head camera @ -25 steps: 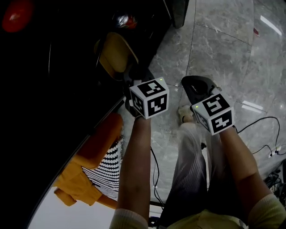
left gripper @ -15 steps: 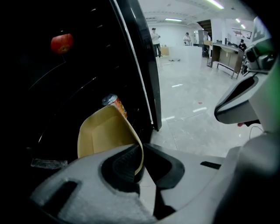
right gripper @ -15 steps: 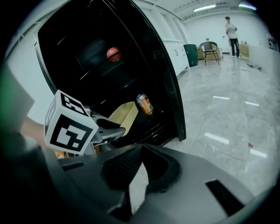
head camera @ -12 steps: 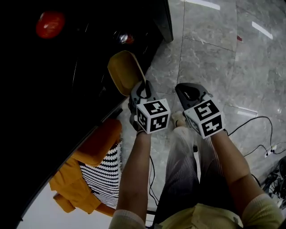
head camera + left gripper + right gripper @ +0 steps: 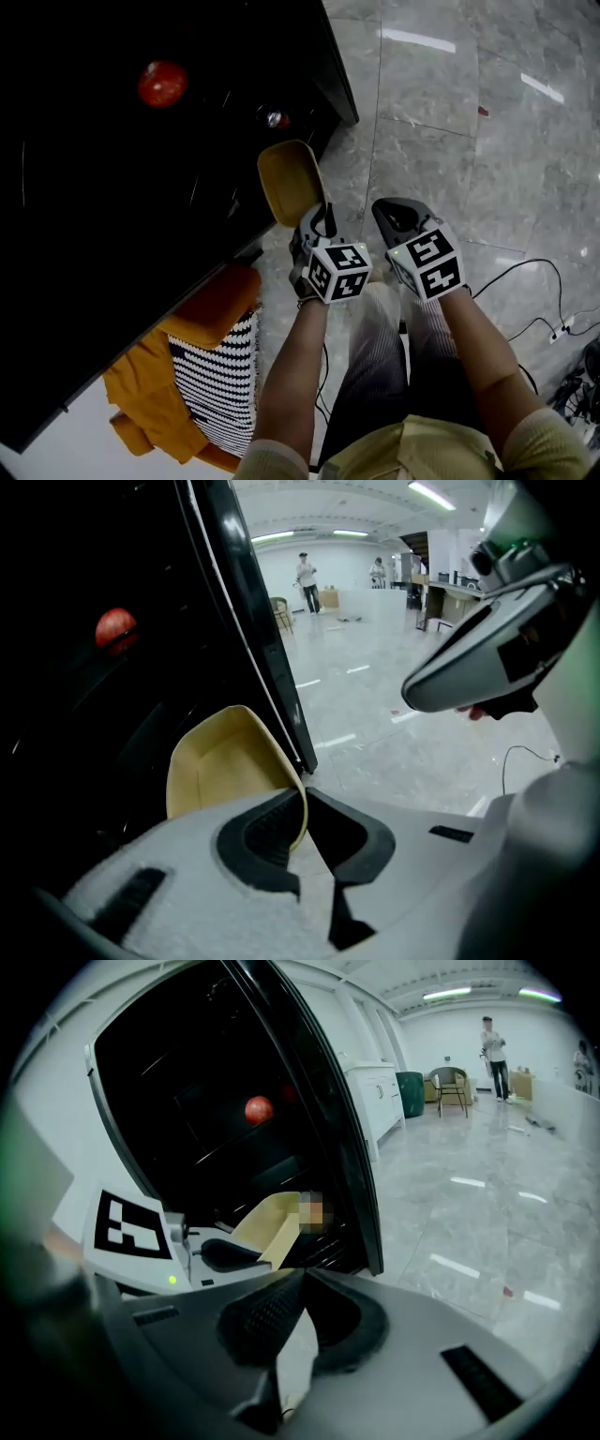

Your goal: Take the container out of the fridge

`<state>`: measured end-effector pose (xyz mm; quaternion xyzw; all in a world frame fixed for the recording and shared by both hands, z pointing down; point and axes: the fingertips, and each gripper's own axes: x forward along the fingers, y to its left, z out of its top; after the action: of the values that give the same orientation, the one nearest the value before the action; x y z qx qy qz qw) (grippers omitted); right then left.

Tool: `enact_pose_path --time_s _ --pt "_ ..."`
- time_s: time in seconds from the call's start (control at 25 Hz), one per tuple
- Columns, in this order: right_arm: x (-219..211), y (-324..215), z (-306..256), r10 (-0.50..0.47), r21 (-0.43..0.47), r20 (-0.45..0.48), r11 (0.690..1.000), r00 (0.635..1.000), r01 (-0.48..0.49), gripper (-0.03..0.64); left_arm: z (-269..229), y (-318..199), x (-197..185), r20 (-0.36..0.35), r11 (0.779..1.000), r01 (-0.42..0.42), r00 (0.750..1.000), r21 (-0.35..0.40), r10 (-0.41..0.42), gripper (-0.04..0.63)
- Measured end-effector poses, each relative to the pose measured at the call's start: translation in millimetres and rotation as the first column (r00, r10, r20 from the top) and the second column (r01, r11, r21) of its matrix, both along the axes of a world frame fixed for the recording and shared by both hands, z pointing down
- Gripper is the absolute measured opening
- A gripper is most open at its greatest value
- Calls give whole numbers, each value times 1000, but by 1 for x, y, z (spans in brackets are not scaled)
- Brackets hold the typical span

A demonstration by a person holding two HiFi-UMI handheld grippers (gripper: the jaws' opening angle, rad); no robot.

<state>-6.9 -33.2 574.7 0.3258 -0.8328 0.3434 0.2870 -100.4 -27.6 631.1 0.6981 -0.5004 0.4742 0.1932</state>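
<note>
The container [image 5: 289, 180] is a shallow yellow tray, tilted on edge just in front of the dark fridge [image 5: 141, 187]. My left gripper [image 5: 317, 217] is shut on its near rim. In the left gripper view the thin rim of the container [image 5: 225, 761] runs between the pads of the left gripper [image 5: 302, 797]. My right gripper [image 5: 394, 212] hangs beside it over the floor, shut and holding nothing. The right gripper view shows the right gripper [image 5: 302, 1275] with its pads together and the container [image 5: 272, 1222] ahead to the left.
A red round thing [image 5: 162, 82] lies deeper in the fridge, and a small shiny item [image 5: 276, 119] sits nearer. The black fridge door [image 5: 336, 66] stands open at the right. An orange and striped bundle [image 5: 202, 361] lies below left. Cables [image 5: 553, 323] trail on the marble floor.
Both grippers have drawn back toward my body and sit lower in the head view. The container has come along in the left gripper, and more of the fridge interior shows.
</note>
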Motion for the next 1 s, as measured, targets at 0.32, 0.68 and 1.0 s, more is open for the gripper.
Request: enact_pose_path --time_s 0.32,0.68,1.0 --pt "17 -7 -41 13 39 -13 999 1000 -12 28 -35 21 15 9 996 -93 996 4 92 41" --pt "20 -1 -99 23 94 -8 995 1000 -22 28 -105 30 28 -41 987 -152 987 54 154 41" --pt "19 12 -153 16 134 25 991 1000 -19 28 -162 55 34 -75 983 -147 985 112 156 41"
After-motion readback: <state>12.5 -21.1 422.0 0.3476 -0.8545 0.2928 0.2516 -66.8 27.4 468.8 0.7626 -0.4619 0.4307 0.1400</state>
